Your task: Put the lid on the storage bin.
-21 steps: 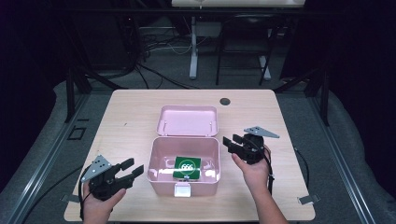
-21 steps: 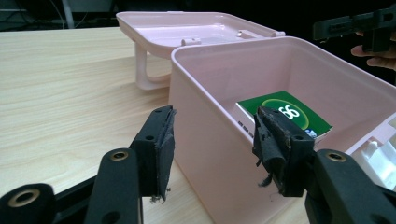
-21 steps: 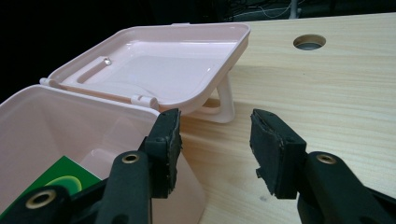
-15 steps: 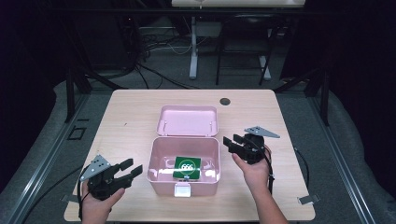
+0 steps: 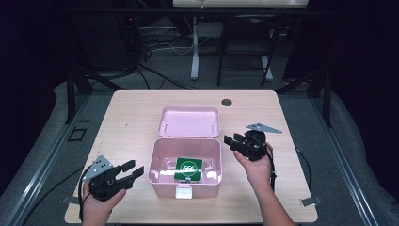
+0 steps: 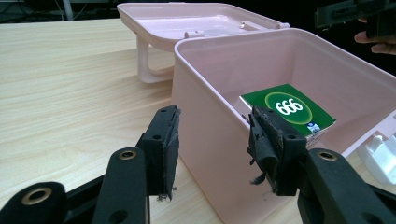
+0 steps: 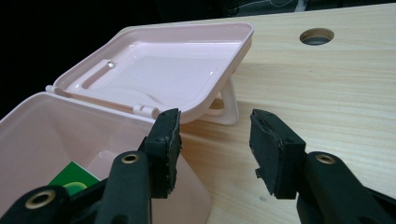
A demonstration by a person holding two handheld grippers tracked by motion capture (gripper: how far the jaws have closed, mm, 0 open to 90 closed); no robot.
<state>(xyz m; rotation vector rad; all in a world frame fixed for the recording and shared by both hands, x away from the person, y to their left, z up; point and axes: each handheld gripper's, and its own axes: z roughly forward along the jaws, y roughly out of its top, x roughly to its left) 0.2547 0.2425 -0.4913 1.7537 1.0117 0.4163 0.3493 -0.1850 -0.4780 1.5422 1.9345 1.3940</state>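
A pink plastic box [image 5: 153,162] stands open mid-table, its lid [image 5: 189,121] laid back behind it. A green packet [image 5: 189,168] marked 666 lies flat on its floor. My left gripper [image 5: 131,171] is held low at the box's left front, open, jaws pointing at the box with nothing between them. In the left gripper view the open gripper [image 6: 215,147] faces the box's near corner [image 6: 205,116], with the packet [image 6: 289,109] beyond. My right gripper [image 5: 234,141] hovers open just off the box's right wall. From the right gripper view, the gripper [image 7: 212,144] looks toward the lid [image 7: 163,70].
The wooden table [image 5: 127,122] has a round cable hole [image 5: 227,102] behind the box. A white latch [image 5: 183,191] hangs on the box's front. Bare tabletop lies left and right of the box. Dark floor, cables and stands surround the table.
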